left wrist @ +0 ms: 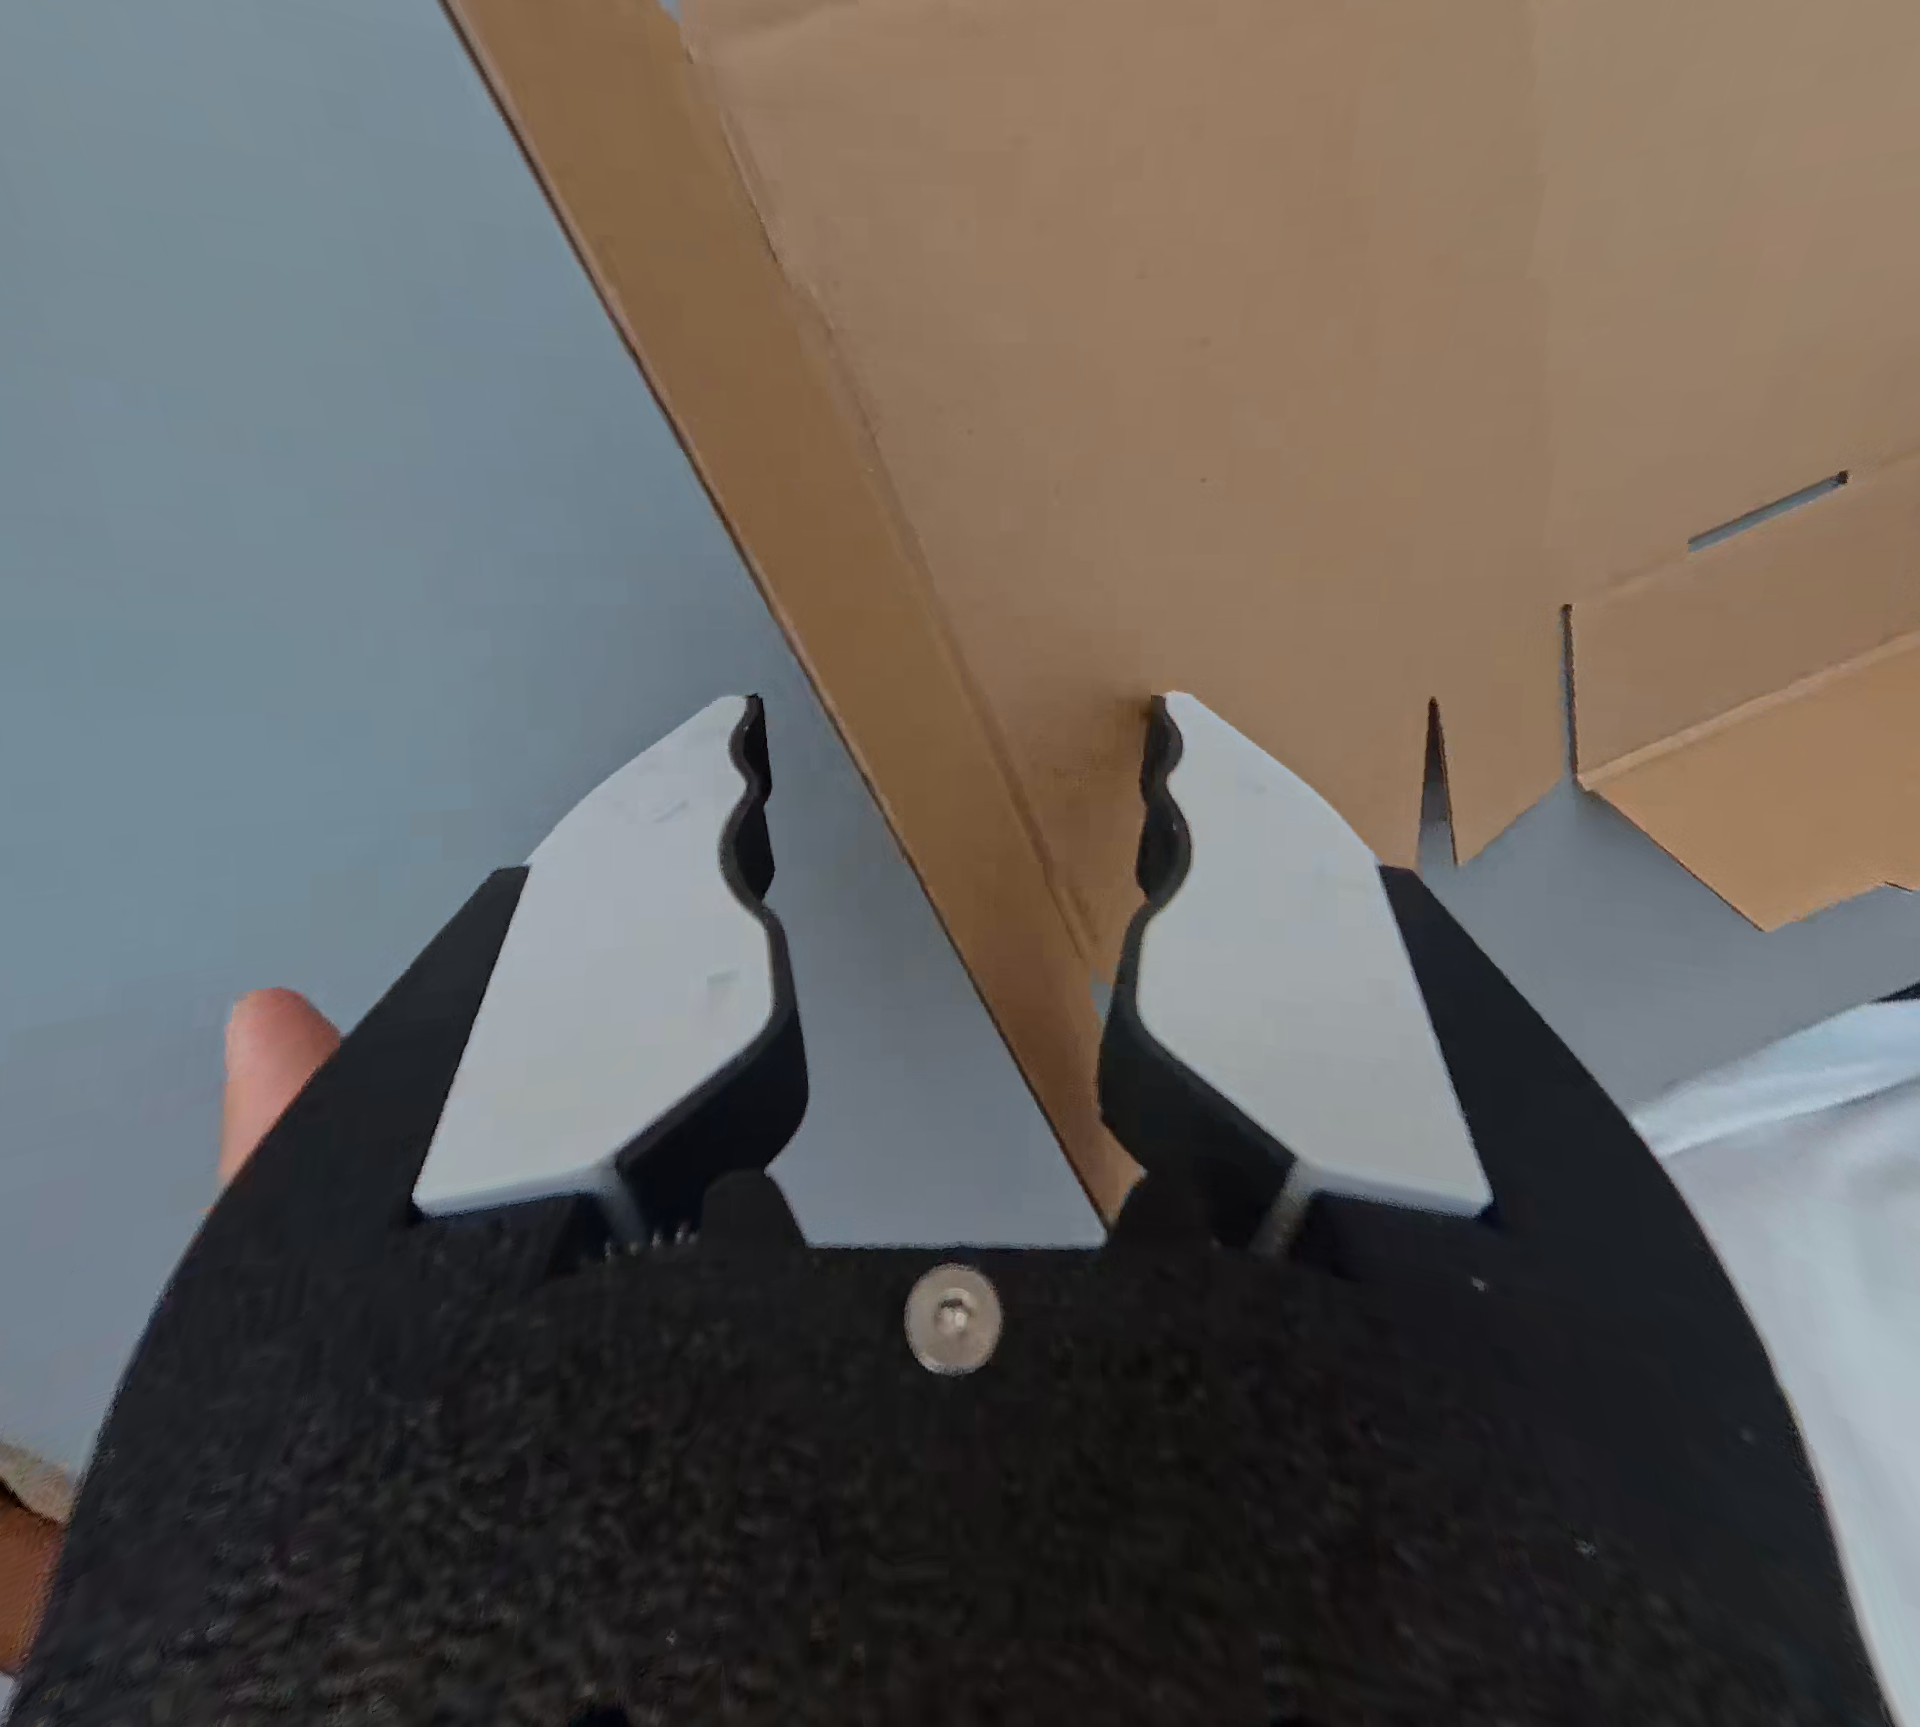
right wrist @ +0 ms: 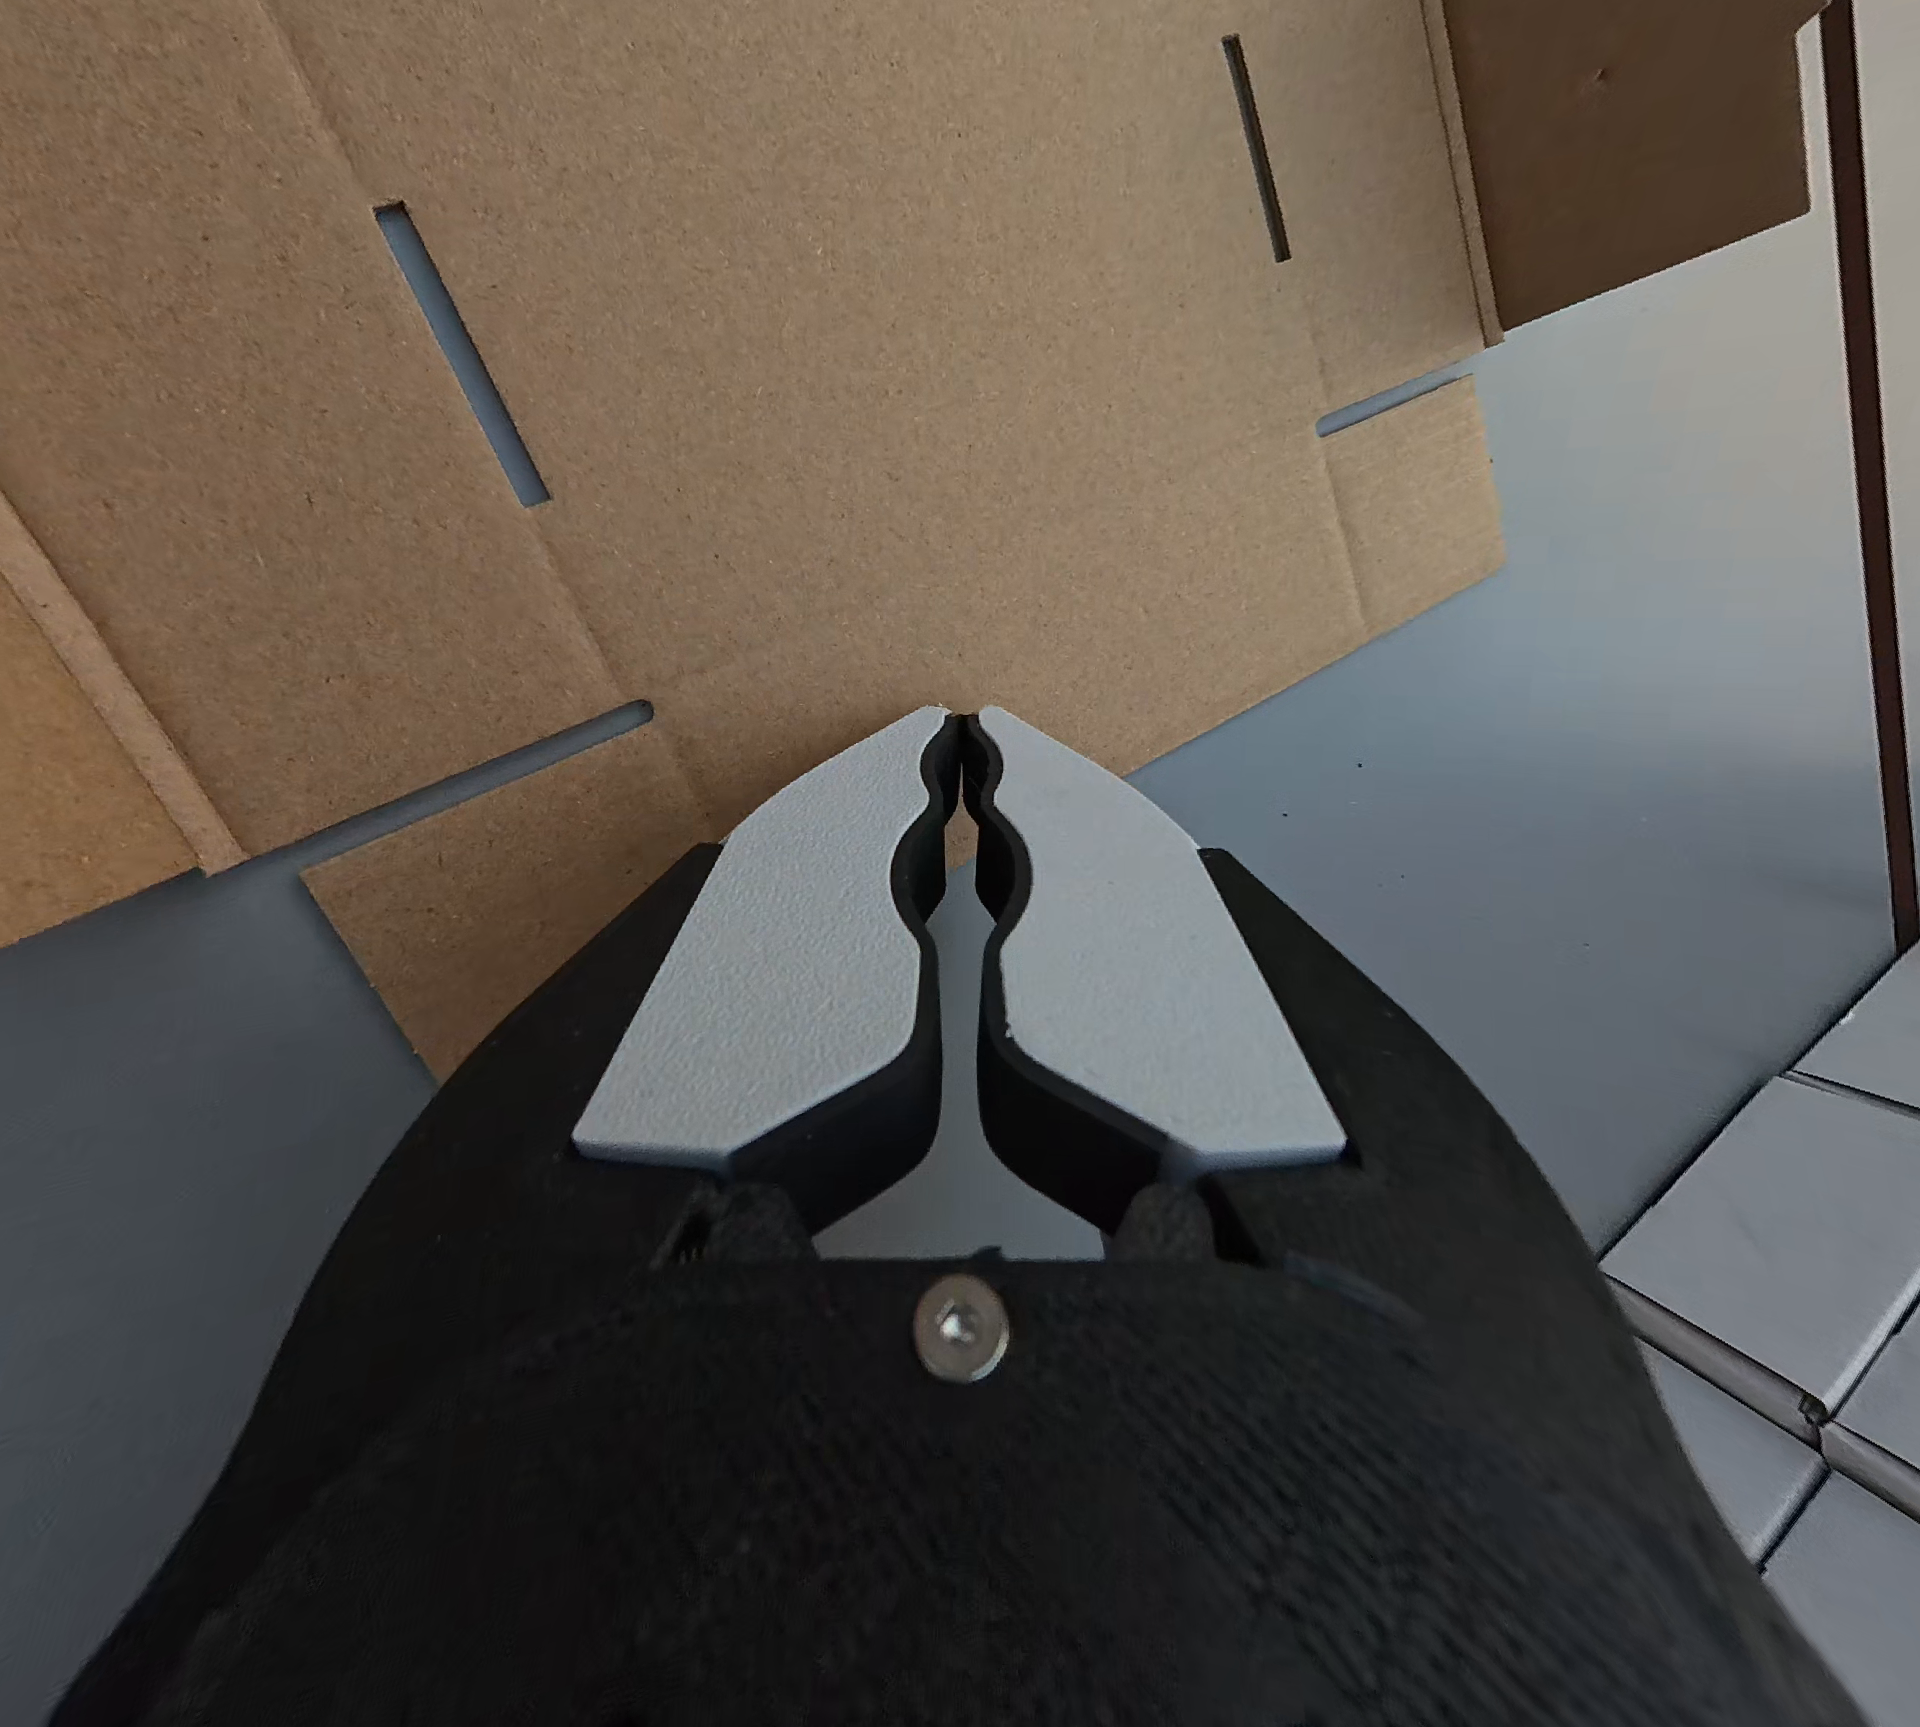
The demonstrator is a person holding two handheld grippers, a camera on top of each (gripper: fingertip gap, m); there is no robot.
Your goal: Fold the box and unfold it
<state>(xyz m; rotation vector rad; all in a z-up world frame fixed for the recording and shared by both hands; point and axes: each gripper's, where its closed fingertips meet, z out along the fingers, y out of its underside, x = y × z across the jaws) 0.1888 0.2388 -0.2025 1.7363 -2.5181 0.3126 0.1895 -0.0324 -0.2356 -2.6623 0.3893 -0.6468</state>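
Note:
A brown cardboard box (right wrist: 831,275), cut with slots and creases, lies mostly flat on a grey table. In the left wrist view one long side flap (left wrist: 748,430) stands raised, beside the box panel (left wrist: 1247,327). My left gripper (left wrist: 961,711) is open and straddles the near end of this flap, whose edge runs between the two fingers. My right gripper (right wrist: 964,719) is shut, its tips over the near edge of the flat panel. I cannot tell whether they touch it. At the far right a flap (right wrist: 1621,67) is folded up.
The grey table (right wrist: 1558,742) ends at a dark brown edge (right wrist: 1865,430) on the right, with a tiled floor (right wrist: 1766,1262) below. A person's fingertip (left wrist: 275,1043) and white clothing (left wrist: 1787,1210) show beside the left gripper.

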